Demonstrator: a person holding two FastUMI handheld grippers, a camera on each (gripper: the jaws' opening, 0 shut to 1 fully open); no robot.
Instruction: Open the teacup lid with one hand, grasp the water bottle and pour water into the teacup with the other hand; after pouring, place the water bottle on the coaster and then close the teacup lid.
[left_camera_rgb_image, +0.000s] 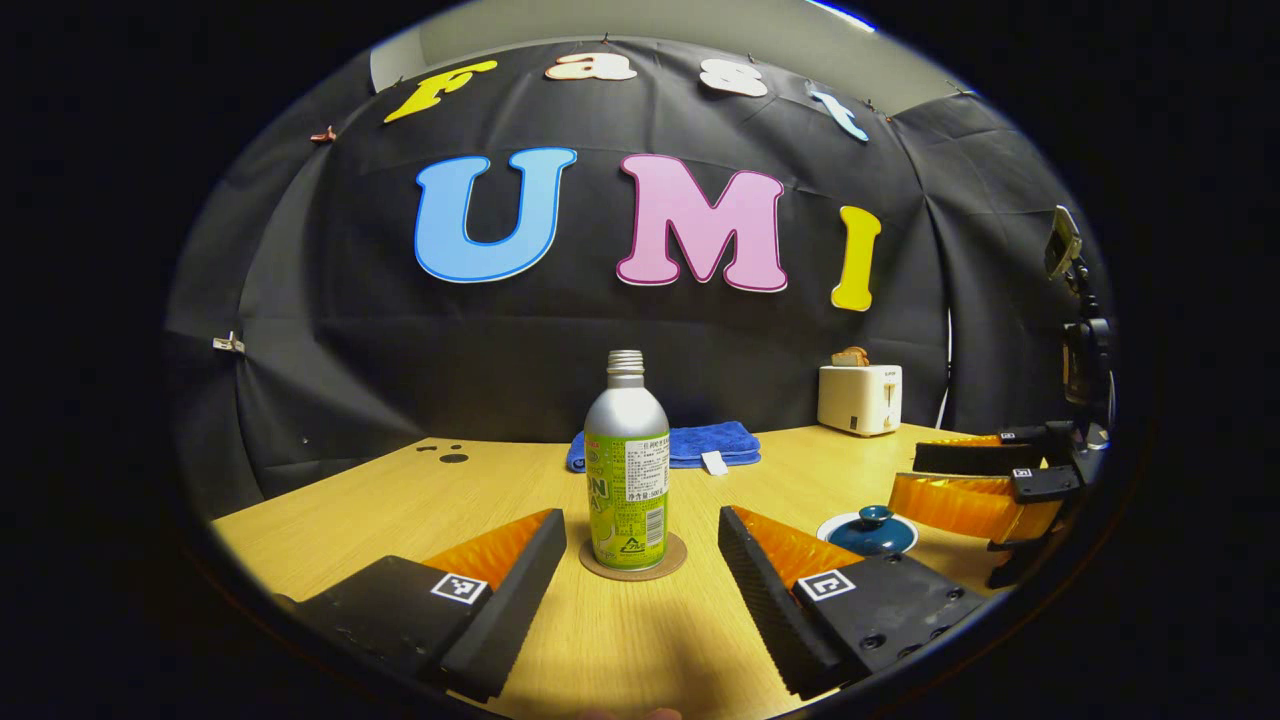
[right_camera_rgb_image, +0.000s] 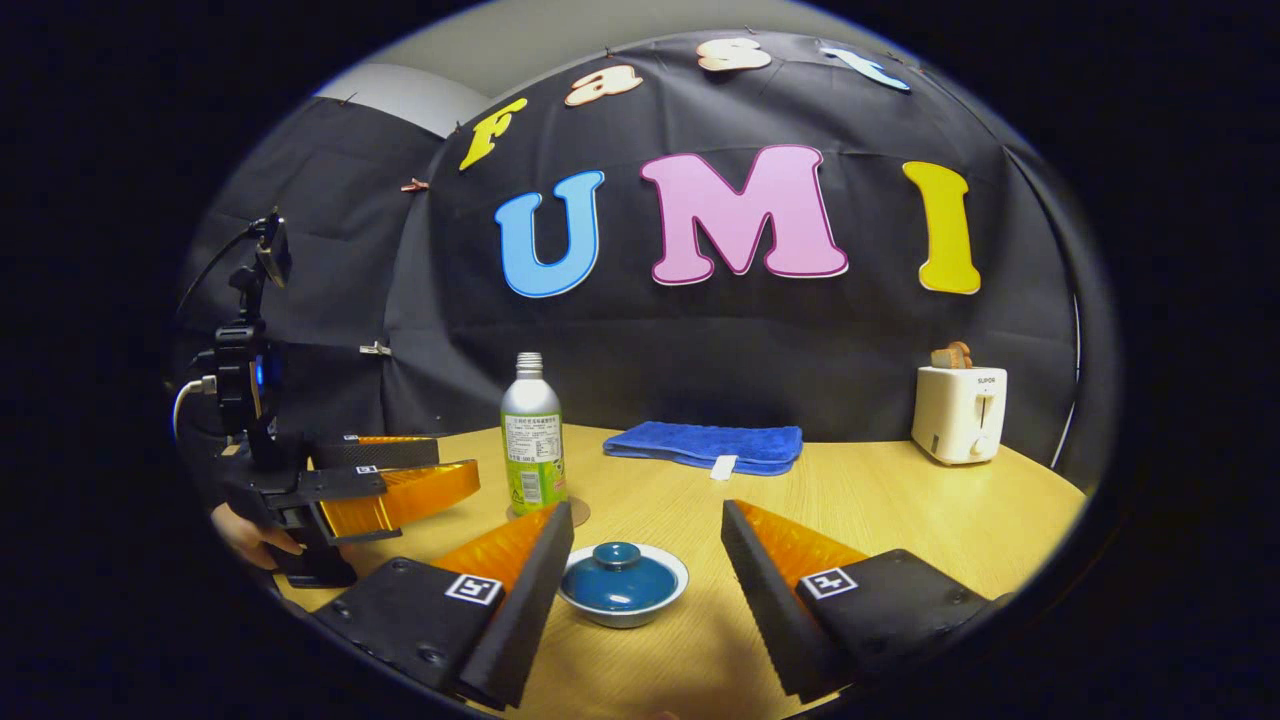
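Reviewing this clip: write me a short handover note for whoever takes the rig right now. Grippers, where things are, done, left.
Left gripper: open, empty, aimed at the water bottle, which stands upright on the coaster, cap off.
Right gripper: open, empty, fingers either side of the teacup but not touching; its lid is on.
Also on the table: blue towel, toaster.
Whether pouring has happened cannot be told from here. If not: lift lid, grasp bottle, pour, return bottle to coaster, close lid.
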